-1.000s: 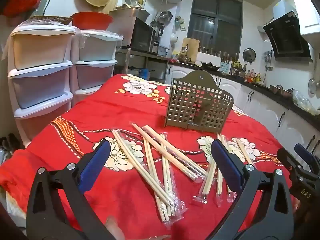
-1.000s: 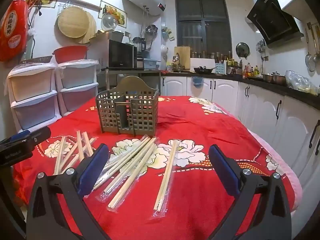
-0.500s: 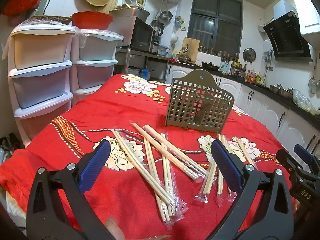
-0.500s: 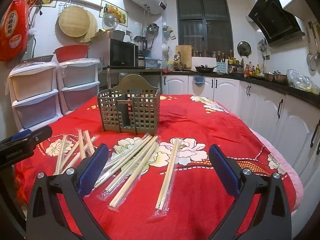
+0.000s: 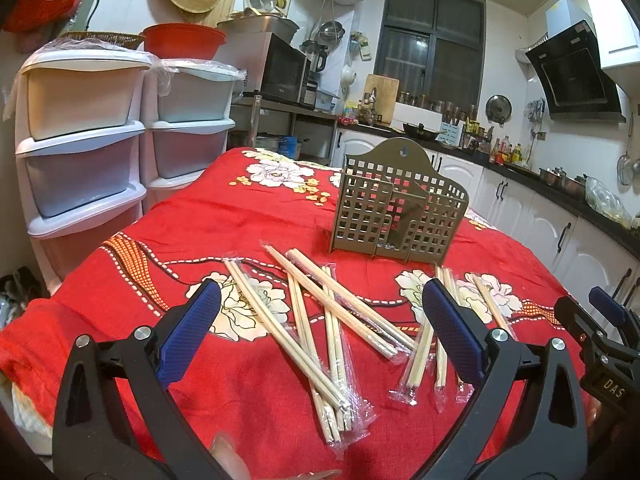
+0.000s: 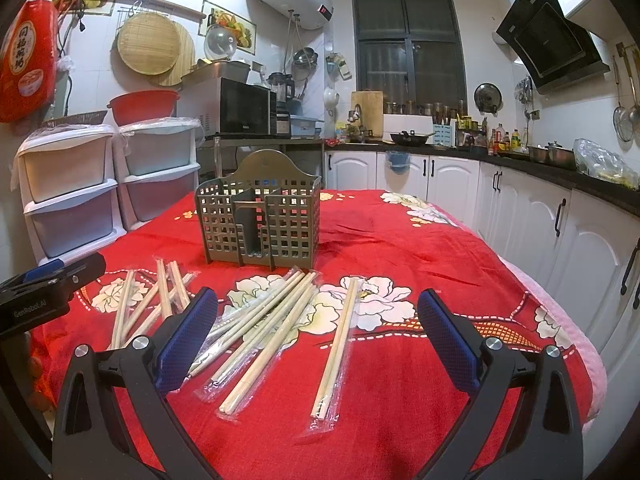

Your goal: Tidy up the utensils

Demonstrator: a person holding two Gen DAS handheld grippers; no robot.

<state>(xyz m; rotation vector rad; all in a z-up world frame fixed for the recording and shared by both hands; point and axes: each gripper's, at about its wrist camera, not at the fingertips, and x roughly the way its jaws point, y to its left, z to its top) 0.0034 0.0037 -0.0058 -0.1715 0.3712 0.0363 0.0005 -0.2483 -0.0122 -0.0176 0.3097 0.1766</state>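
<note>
Several pairs of wooden chopsticks in clear wrappers [image 5: 320, 320] lie scattered on the red flowered tablecloth [image 5: 240, 220]. Behind them stands an empty olive-grey perforated utensil holder [image 5: 396, 212], upright. My left gripper [image 5: 320, 332] hovers open over the left pile, nothing between its blue pads. In the right wrist view the holder [image 6: 260, 216] stands at centre, with chopstick pairs [image 6: 276, 320] fanned in front and one pair [image 6: 340, 340] lying apart to the right. My right gripper [image 6: 316, 336] is open above these, holding nothing.
White stacked drawer units [image 5: 80, 152] stand to the left of the table. White kitchen cabinets [image 6: 520, 208] and a dark counter run along the right. The other gripper shows at each view's edge: the right one [image 5: 608, 352] and the left one [image 6: 40, 288].
Both grippers have drifted slightly; the views are almost unchanged. Nothing was picked up or moved.
</note>
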